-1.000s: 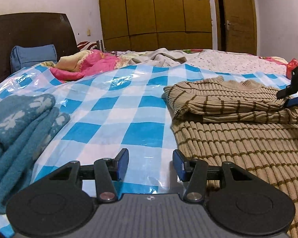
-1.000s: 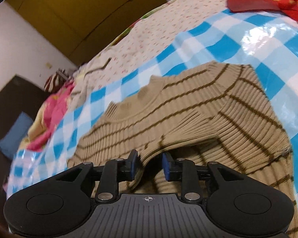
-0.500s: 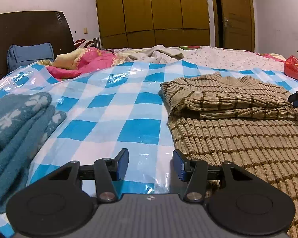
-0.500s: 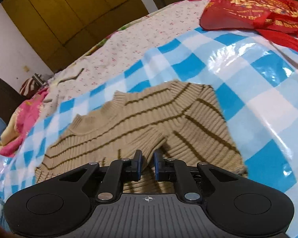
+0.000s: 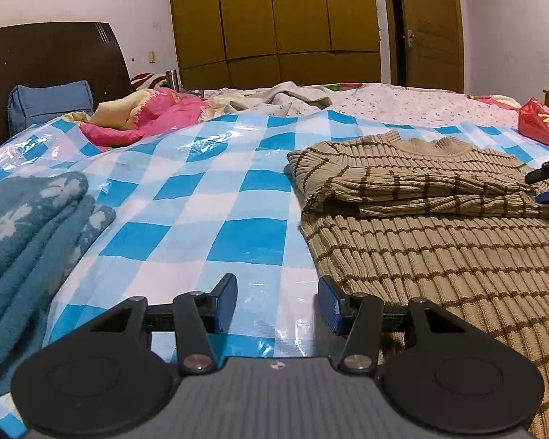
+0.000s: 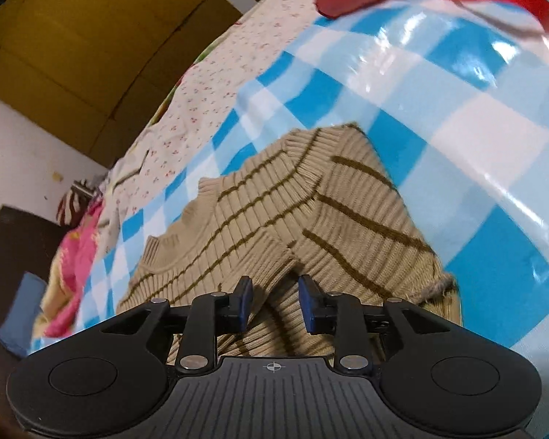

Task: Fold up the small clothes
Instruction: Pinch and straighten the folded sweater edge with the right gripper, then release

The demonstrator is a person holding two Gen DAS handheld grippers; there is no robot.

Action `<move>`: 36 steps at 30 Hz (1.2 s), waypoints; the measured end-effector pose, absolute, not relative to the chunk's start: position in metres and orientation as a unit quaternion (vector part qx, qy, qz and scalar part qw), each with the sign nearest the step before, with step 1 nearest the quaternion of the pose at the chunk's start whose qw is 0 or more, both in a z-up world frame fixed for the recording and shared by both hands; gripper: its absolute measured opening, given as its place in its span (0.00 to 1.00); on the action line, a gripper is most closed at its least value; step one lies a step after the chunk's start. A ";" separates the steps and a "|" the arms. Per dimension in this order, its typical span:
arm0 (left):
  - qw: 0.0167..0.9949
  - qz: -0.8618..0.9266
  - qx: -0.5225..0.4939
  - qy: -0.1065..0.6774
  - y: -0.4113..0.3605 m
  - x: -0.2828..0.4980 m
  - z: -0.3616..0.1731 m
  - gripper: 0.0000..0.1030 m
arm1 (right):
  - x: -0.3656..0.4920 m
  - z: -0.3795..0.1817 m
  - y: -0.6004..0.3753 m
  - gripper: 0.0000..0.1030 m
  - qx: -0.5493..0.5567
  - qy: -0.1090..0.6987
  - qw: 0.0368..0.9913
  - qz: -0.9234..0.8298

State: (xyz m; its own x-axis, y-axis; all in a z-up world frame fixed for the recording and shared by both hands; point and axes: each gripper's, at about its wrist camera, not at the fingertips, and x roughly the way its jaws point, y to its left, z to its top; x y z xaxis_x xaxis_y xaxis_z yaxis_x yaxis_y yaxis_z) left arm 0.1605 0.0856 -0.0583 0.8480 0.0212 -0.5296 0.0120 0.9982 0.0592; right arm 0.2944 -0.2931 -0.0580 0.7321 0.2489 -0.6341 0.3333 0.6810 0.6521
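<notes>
On the bed's checked plastic sheet (image 5: 245, 197) the striped sweater (image 5: 439, 226) lies sleeves-in, mid-fold, the left hand-held gripper (image 5: 277, 298) spread empty beside its hem, the right hand-held gripper (image 6: 274, 301) parted over the sleeve (image 6: 238, 237), likely hem-lift next.

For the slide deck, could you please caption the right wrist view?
Right gripper, jaws open, above a folded-in sleeve of the tan striped sweater on the blue-checked sheet.
</notes>
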 end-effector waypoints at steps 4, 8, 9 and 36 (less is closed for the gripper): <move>0.961 0.001 0.027 0.276 0.086 0.160 -0.058 0.57 | 0.301 -0.061 -0.292 0.31 0.416 0.361 0.834 -0.017; 0.961 0.001 0.027 0.276 0.086 0.161 -0.058 0.57 | 0.309 -0.057 -0.283 0.31 0.410 0.354 0.840 -0.009; 0.961 0.001 0.026 0.276 0.086 0.161 -0.058 0.57 | 0.311 -0.057 -0.281 0.26 0.405 0.354 0.843 -0.012; 0.941 0.017 0.081 0.327 0.078 0.145 -0.051 0.59 | 0.253 -0.005 -0.287 0.14 0.224 0.354 0.907 -0.040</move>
State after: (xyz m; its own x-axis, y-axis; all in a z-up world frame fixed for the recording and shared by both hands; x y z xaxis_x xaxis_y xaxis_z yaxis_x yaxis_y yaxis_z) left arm 0.1448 0.0777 -0.0513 0.7850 0.0857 -0.6135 0.0199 0.9864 0.1633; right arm 0.2529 -0.2867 -0.0051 0.7467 0.0856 -0.6596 0.2310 0.8966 0.3778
